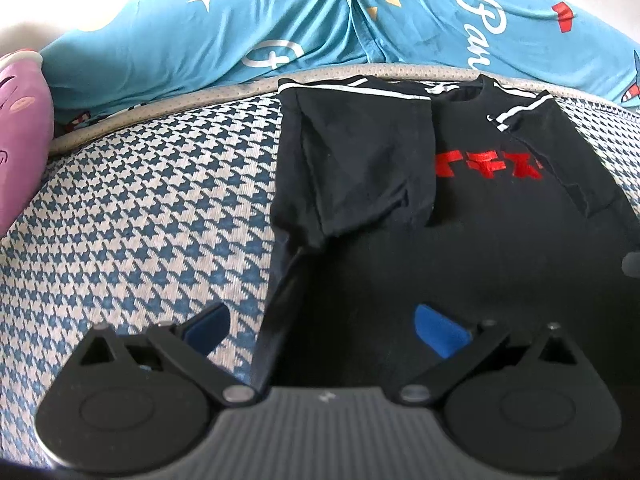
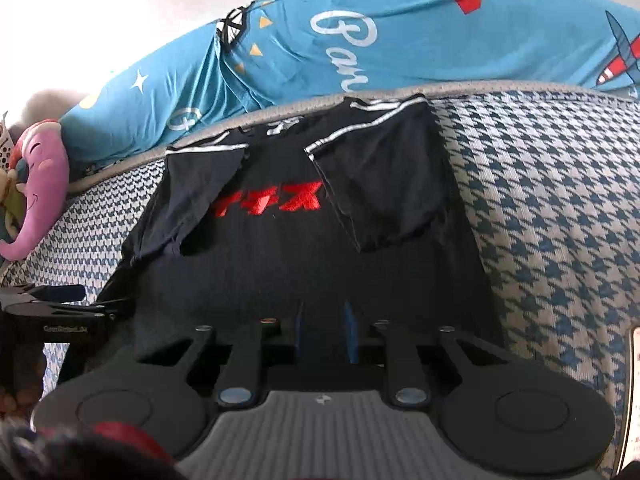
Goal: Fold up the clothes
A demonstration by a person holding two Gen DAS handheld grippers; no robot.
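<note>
A black short-sleeved T-shirt with red lettering on the chest and white stripes along the shoulders (image 1: 472, 216) lies flat on a blue-and-cream houndstooth-patterned mattress (image 1: 132, 220). Its collar points away from both cameras, toward the mattress's grey piped far edge, and its hem lies nearest the grippers, so its long axis runs from near to far. Both sleeves are folded inward over the chest, leaving the side edges roughly straight.

Beyond the far edge lies a turquoise printed quilt with white script and red shapes (image 1: 280, 28); a pink plush toy (image 1: 20, 136) sits at the far left. Bare houndstooth mattress stretches wide to the left of the shirt in the left wrist view, and to the right of it in the right wrist view, so there is open room on both sides.

The left gripper (image 1: 324, 328) hovers over the shirt's lower left edge with its blue-padded jaws spread wide, holding nothing; one pad is over the mattress, the other over black cloth. The right gripper (image 2: 325, 332) is at the hem near the shirt's middle, its jaws drawn close together (whether cloth is pinched between them I cannot tell: the black fabric hides it).
</note>
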